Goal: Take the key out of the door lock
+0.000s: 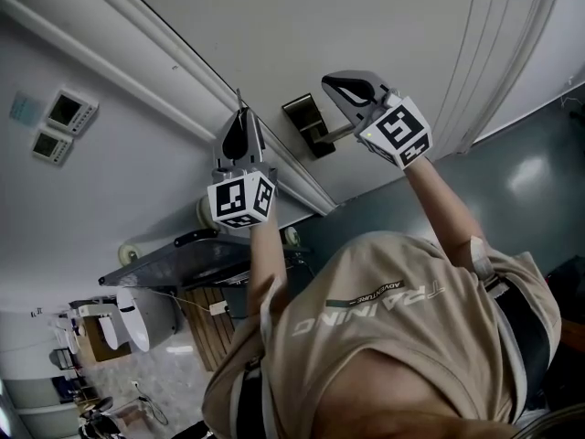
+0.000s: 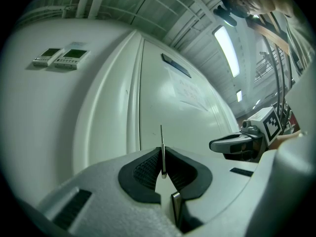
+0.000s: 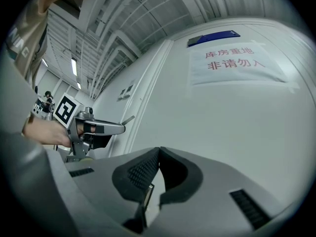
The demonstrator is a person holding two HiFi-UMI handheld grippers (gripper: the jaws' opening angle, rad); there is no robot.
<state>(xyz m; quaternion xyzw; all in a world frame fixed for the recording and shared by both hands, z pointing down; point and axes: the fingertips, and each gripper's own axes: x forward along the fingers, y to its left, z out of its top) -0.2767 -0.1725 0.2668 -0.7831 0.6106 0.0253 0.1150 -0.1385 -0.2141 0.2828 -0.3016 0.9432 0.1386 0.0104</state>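
From my station I see both grippers raised against the pale door [image 1: 384, 26]. The left gripper [image 2: 163, 156] has its dark ribbed pads pressed together on the key [image 2: 161, 144], a thin metal blade that stands upright between them and sticks out past the tips towards the door's edge. In the head view the key points at the door frame [image 1: 183, 71], up and left of the lock [image 1: 307, 124], so it is out of the keyhole and apart from the lock plate. I cannot tell whether its tip touches the frame. The right gripper [image 3: 158, 152] has its jaws closed on each other with nothing between them. In the head view it sits just right of the lock, its tip close to the dark plate and the lever handle. Whether it touches the handle I cannot make out. The two grippers are near each other, left one lower along the frame, and each shows in the other's camera with its marker cube. On the door above the right gripper hangs a white sign [image 3: 236, 62] with red characters, and over it a small blue plate [image 3: 213, 37]. Two small wall panels [image 2: 61, 58] are mounted on the wall left of the frame. The person's beige shirt [image 1: 384, 327] fills the lower part of the head view
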